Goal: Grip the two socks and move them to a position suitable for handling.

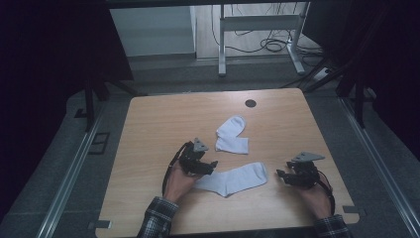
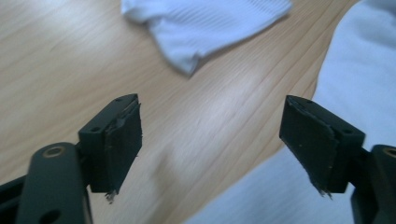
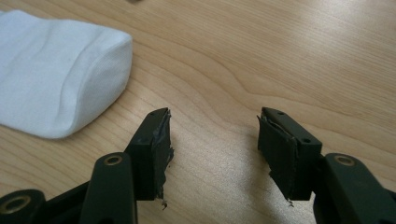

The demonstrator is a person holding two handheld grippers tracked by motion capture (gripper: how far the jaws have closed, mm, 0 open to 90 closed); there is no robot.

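Observation:
Two white socks lie on the wooden table (image 1: 158,124). One sock (image 1: 232,135) is bent at the heel near the middle; the other sock (image 1: 233,179) is stretched out nearer the front edge. My left gripper (image 1: 209,167) stands open at the left end of the stretched sock, and its jaws (image 2: 212,140) have bare wood between them. That sock (image 2: 355,79) lies by its right jaw, with the bent sock (image 2: 205,23) beyond. My right gripper (image 1: 280,176) is open just right of the stretched sock's other end (image 3: 56,70), with only wood between its jaws (image 3: 212,144).
A black round grommet (image 1: 250,103) sits in the table's far edge. Behind the table stands a white desk frame (image 1: 257,29) with cables on the floor. Metal rails (image 1: 69,173) run along both sides of the table.

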